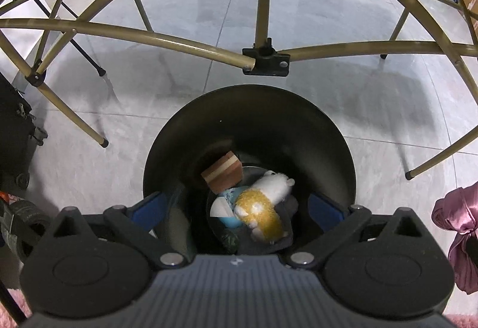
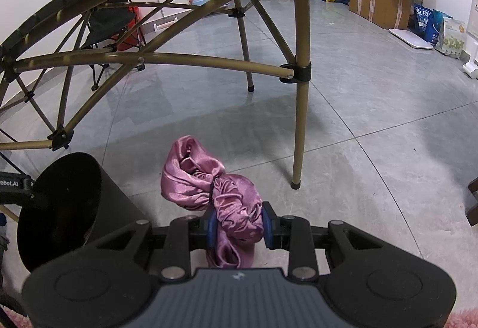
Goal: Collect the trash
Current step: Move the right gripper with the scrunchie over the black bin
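Left gripper [image 1: 239, 205] spread wide, empty, above the bin [image 1: 313, 130] (toy [image 1: 266, 202] and box [image 1: 222, 175] inside); right gripper [image 2: 237, 226] clamped on pink cloth [image 2: 209, 178] beside it; next, probably, carrying that over the rim.

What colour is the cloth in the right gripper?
Shiny pink-mauve satin cloth, plain, no pattern; clearest in the right wrist view.

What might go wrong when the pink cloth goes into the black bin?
1. The pink cloth is gripped at one end only by the right gripper; the loose bundle could drape over the bin's rim.
2. The left gripper hangs open over the bin, so the two may bump.
3. The table leg stands close and could snag it.
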{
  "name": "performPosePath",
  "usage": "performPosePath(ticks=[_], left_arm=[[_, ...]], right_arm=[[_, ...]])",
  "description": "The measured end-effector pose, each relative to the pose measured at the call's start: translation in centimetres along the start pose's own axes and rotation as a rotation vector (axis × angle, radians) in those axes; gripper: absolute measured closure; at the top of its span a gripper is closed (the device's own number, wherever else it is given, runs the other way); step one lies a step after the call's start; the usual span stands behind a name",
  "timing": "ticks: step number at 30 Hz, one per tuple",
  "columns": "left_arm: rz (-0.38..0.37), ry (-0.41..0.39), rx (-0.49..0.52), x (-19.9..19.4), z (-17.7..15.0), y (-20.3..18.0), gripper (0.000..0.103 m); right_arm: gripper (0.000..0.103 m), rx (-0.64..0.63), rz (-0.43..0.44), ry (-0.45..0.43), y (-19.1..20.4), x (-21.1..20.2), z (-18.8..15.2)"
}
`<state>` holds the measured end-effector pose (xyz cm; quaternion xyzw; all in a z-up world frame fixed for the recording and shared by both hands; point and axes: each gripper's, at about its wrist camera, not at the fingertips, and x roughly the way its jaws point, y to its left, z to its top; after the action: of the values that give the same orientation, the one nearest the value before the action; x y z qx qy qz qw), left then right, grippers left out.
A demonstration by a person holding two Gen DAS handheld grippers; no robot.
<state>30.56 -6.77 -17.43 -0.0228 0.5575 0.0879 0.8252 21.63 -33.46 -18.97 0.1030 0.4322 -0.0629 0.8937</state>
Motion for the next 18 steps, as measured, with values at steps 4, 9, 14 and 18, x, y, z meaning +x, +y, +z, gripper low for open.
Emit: performPosePath(ticks=[4, 9, 14, 18], left_arm=[[0.0, -0.003, -0.001, -0.1, 0.1, 0.2, 0.0], [-0.001, -0.011, -0.009, -0.5, 0.0, 0.9, 0.0], [-0.003, -0.019, -0.025, -0.9, 0.0, 2.0, 0.0], [-0.006, -0.023, -0.043, -1.3, 0.0, 3.1, 0.0]], right_arm=[[0.074, -0.002, -0.001, 0.001, 0.0, 0.0, 0.0], [0.074, -0.009, 0.001, 0.0, 0.1, 0.0, -0.1], [0.074, -0.018, 0.006, -0.006, 0.5, -0.4, -0.1], [0.074, -0.031, 0.012, -0.01, 1.0, -0.8, -0.1]])
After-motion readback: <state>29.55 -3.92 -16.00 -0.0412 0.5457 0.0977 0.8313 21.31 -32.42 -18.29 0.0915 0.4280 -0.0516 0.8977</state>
